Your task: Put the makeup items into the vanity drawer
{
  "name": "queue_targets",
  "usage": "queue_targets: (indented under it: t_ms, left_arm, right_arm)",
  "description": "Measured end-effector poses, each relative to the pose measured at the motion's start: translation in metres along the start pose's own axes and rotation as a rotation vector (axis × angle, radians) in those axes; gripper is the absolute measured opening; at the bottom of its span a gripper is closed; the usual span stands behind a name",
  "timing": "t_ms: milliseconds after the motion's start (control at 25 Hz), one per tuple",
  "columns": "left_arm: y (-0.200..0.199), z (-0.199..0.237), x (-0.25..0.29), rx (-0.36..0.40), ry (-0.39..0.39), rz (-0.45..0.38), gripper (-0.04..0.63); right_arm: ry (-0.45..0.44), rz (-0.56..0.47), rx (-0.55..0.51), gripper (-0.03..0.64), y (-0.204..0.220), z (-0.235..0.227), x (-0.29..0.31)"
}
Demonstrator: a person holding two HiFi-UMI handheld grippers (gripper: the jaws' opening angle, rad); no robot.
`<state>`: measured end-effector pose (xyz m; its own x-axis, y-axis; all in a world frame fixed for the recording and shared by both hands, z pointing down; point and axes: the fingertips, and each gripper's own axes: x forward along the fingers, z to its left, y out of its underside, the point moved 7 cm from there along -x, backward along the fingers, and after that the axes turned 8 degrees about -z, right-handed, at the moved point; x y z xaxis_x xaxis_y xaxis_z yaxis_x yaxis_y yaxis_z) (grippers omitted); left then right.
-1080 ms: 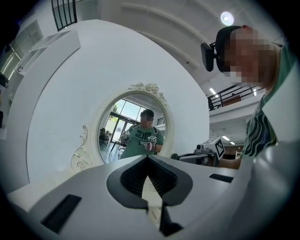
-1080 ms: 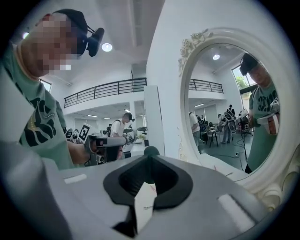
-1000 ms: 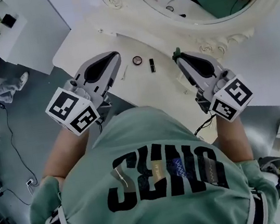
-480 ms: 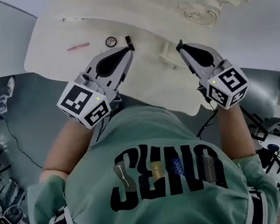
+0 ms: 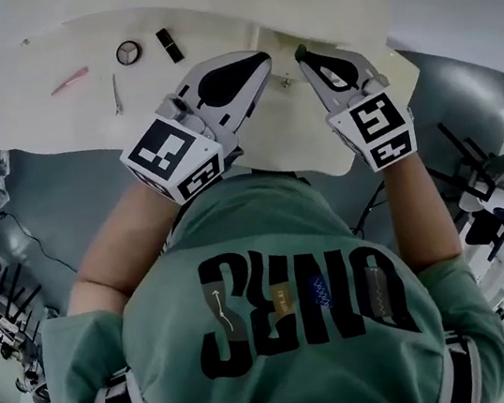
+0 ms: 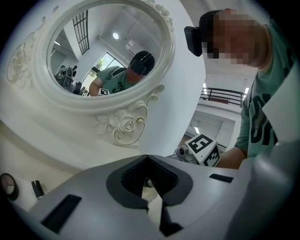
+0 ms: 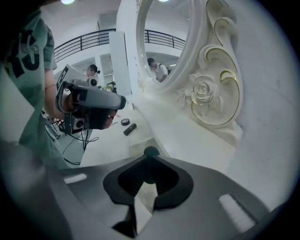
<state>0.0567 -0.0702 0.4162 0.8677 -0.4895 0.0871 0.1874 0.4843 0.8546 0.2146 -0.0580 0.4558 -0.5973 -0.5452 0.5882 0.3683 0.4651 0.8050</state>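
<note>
On the cream vanity top [image 5: 50,123] lie a pink stick [image 5: 70,79], a thin metal tool [image 5: 115,92], a round compact [image 5: 128,51] and a black lipstick [image 5: 169,45]. The compact [image 7: 125,122] and lipstick [image 7: 130,129] also show in the right gripper view. My left gripper [image 5: 260,58] hovers right of them, jaws shut and empty [image 6: 147,158]. My right gripper [image 5: 302,53] points at it, tips almost meeting. Its jaws have just been opening slightly, and a small dark green round thing [image 7: 151,151] still sits pinched at the tips. A small knob [image 5: 285,79] lies under both tips.
The carved oval mirror [image 6: 108,51] rises behind the tabletop. Its rose carving [image 7: 202,93] is close on my right. A low cream rectangular piece [image 7: 138,146] sits on the top just ahead of the right tips. Floor, cables and stands surround the vanity.
Both grippers have come down over the tabletop and drawn together until their tips nearly touch. The makeup items now lie left of the left gripper.
</note>
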Motion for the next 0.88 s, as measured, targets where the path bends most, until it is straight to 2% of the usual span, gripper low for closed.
queue_targets:
  t_ms: [160, 520, 880]
  left_arm:
    - [0.009, -0.002, 0.004, -0.013, -0.004, 0.018, 0.000]
    - [0.003, 0.005, -0.004, -0.023, -0.023, 0.014, -0.001]
    - [0.005, 0.003, -0.007, -0.027, -0.026, 0.007, -0.001]
  right_arm:
    - [-0.010, 0.025, -0.036, 0.048, 0.006, 0.003, 0.007]
    - [-0.035, 0.076, -0.024, 0.101, 0.009, 0.008, 0.015]
    - [-0.025, 0.060, 0.004, 0.106, 0.007, 0.004, 0.011]
